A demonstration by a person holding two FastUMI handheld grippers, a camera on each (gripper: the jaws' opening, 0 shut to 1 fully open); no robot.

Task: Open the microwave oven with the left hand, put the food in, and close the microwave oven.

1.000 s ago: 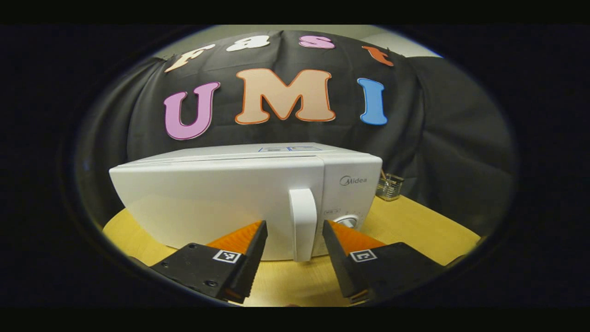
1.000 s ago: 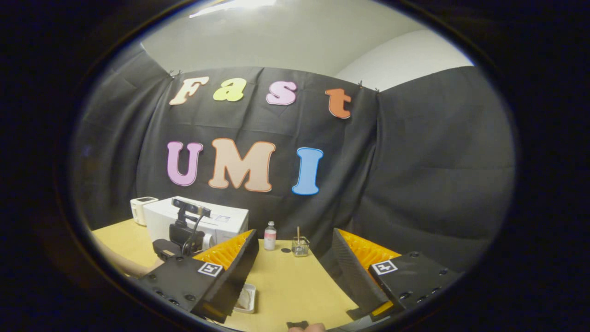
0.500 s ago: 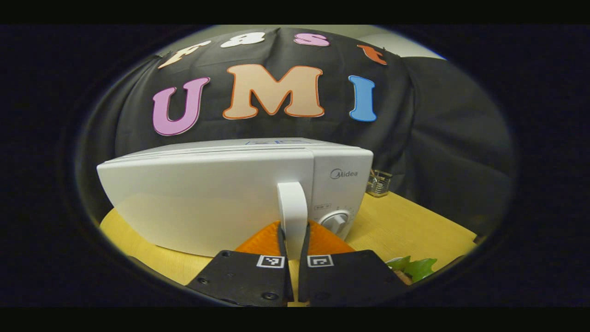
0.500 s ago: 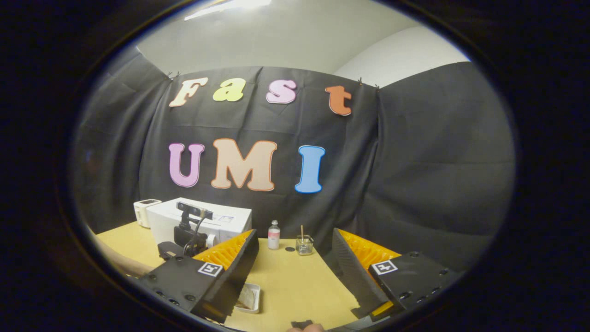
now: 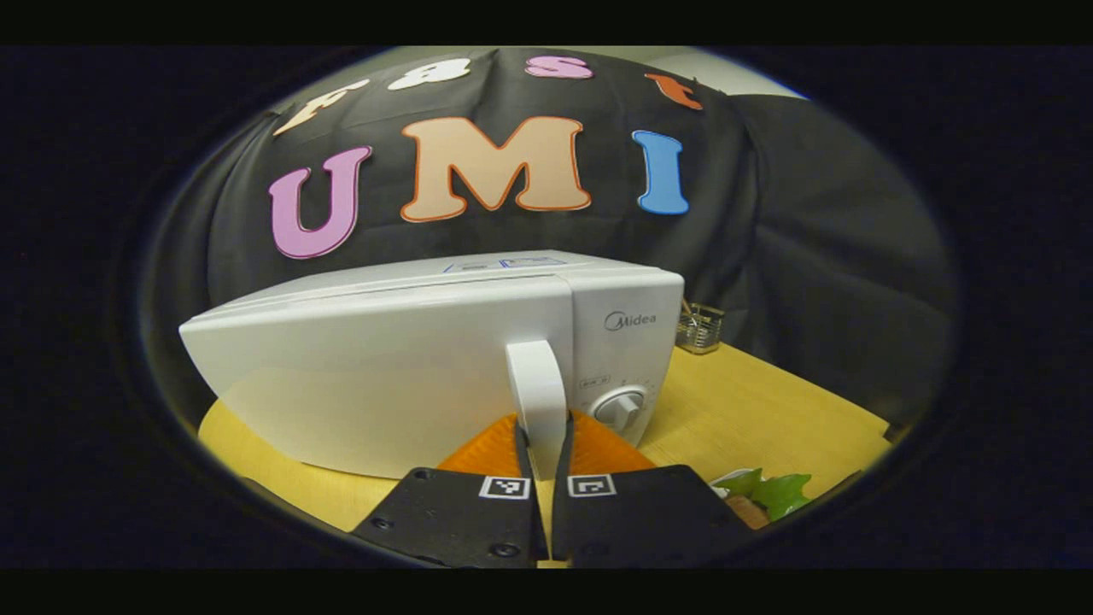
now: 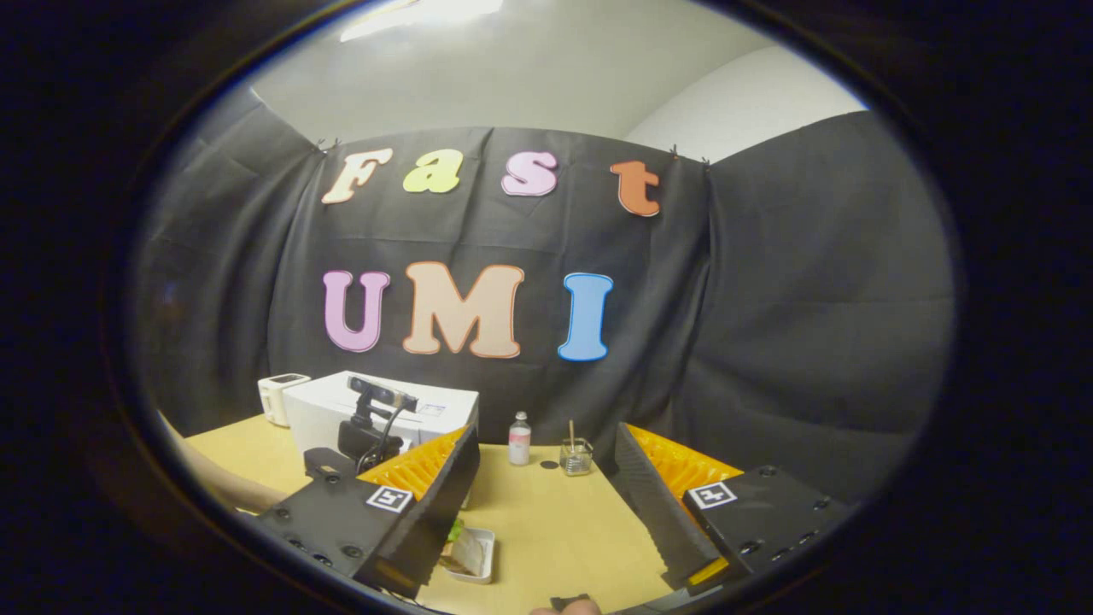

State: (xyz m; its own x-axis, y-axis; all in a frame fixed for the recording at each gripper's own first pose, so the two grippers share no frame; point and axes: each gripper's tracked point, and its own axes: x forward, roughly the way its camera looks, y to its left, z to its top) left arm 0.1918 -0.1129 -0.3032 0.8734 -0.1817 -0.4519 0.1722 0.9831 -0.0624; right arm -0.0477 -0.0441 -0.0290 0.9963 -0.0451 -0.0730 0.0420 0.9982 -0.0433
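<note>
- On the counter [image 5: 751,401] in front of you, the microwave [image 5: 427,359] stands with its door looking shut, though you can't rule out a first crack from this angle.
- Your left claw [image 5: 543,440] was spread to either side of the handle [image 5: 536,389] a second ago; now both fingers press on its lower end, a firm pinch.
- That means the grasp is made, and the pull that swings the door out is the step in hand.
- Half a second back the grip looked the same, so little has moved since you clamped.
- Your right claw [image 6: 546,478] hangs wide open above the counter, holding nothing, well to the right of the microwave.
- Food [image 6: 465,551] sits in a small white tray on the counter just under your right claw's left finger; green leaves show at the lower right of the left gripper view too.
- Pull along the door's arc, since a straight tug could slide the handle out of your pinch.
</note>
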